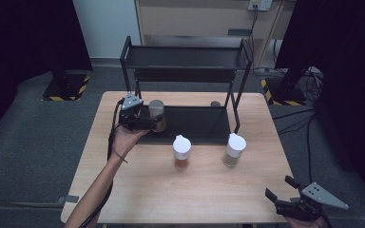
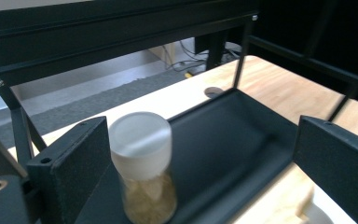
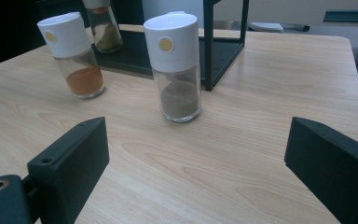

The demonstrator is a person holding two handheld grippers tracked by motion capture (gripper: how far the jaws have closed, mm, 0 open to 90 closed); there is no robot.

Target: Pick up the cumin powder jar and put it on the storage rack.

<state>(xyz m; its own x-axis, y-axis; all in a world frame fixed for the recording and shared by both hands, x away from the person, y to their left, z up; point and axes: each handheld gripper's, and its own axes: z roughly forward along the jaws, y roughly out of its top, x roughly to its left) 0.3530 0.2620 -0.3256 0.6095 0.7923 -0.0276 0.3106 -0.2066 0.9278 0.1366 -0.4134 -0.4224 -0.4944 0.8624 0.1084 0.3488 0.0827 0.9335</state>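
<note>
Step in hand: a spice jar (image 2: 142,165) is seen standing on the rack's lower tray (image 2: 242,135), between the wide-open jaws of the left hand-held gripper (image 1: 145,122), judged released.
Right hand-held gripper (image 1: 280,190): jaws wide, nothing held, low over the bench (image 3: 261,116).
Next move: the brown-filled jar (image 3: 176,65), just ahead of the right hand-held gripper, is judged next for the tray; the orange-filled jar (image 3: 74,53) stands beyond, to its left.

We see a light wooden tabletop (image 1: 180,194) on a grey carpeted floor (image 1: 24,142). Two white-capped jars stand well apart from each other in front of the rack: one with orange-red powder (image 1: 181,152), one with brown powder (image 1: 234,150). Behind the tabletop we find a pale wooden cabinet (image 1: 195,19), cables (image 1: 294,126) on the floor, and a black stand base with yellow-black stripes (image 1: 66,88).
</note>
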